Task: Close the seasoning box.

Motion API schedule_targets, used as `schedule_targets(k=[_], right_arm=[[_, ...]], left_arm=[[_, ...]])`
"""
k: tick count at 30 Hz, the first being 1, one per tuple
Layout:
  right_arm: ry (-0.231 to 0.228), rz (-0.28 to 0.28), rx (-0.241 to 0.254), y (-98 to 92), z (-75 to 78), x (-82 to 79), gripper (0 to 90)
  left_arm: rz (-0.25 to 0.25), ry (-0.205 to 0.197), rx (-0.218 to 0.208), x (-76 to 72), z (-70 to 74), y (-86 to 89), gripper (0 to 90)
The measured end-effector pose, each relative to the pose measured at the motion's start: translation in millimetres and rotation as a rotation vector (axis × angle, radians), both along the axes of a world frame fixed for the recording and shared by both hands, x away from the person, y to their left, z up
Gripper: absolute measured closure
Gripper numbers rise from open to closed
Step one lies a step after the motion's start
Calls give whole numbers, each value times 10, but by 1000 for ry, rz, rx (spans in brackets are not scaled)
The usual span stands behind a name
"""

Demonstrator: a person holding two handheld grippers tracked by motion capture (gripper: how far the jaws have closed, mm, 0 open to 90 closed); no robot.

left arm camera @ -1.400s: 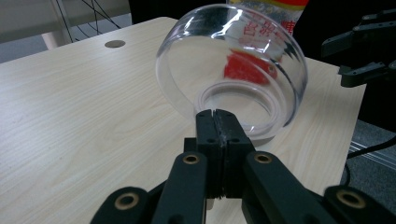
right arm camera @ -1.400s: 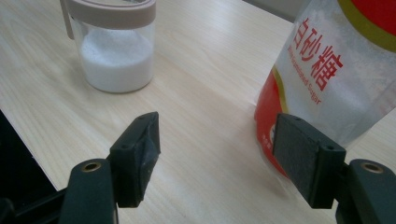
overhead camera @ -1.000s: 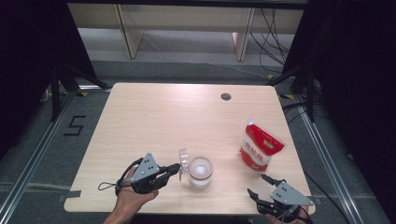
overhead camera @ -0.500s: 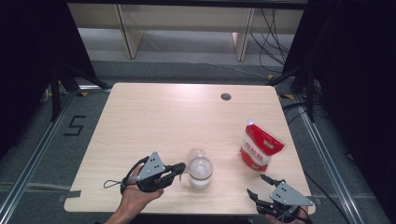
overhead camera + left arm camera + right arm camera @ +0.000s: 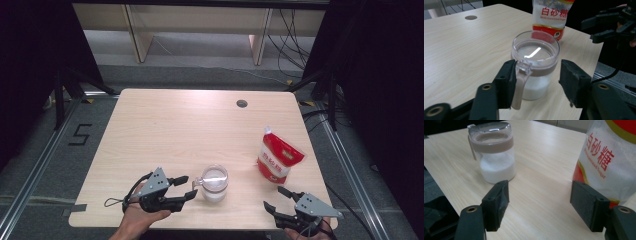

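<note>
From the high view, your left gripper (image 5: 184,186) sits at the near edge of the table (image 5: 165,130) with its jaws parted, and the clear jar (image 5: 214,183) stands just beside it toward the middle, handle turned your left gripper's way. Your right gripper (image 5: 278,199), jaws also apart and holding nothing, hangs at the near right corner, well apart from the jar and nearer the sugar bag (image 5: 278,158). So your left hand is the closer one.

In the left gripper view, the jar (image 5: 536,65) stands upright straight ahead between the two jaws (its long axis vertical, white granules in the lower part). The handle (image 5: 521,86) lies against the inner face of the left jaw; the right jaw is clear of the glass.

In the right gripper view, the jar (image 5: 494,155) is off to the upper left beyond the open jaws, and the sugar bag (image 5: 609,162) stands just past the right jaw.
</note>
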State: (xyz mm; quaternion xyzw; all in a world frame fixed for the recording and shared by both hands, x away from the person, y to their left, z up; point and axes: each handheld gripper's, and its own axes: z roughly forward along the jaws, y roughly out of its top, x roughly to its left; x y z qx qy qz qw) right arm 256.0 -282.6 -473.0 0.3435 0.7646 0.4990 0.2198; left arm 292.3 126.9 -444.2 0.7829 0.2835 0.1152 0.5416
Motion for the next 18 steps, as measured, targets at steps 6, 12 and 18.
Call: schedule_targets(k=[6,12,18], right_arm=[[31,-59,54,-45,-15,22,227],[19,-76,47,-70,-7,20,214],[33,-66,46,-57,-12,19,218]], left_arm=[[38,44,20,-31,-102,106,313],[63,63,25,-66,-194,212,269],[81,76,41,-97,-263,265,234]])
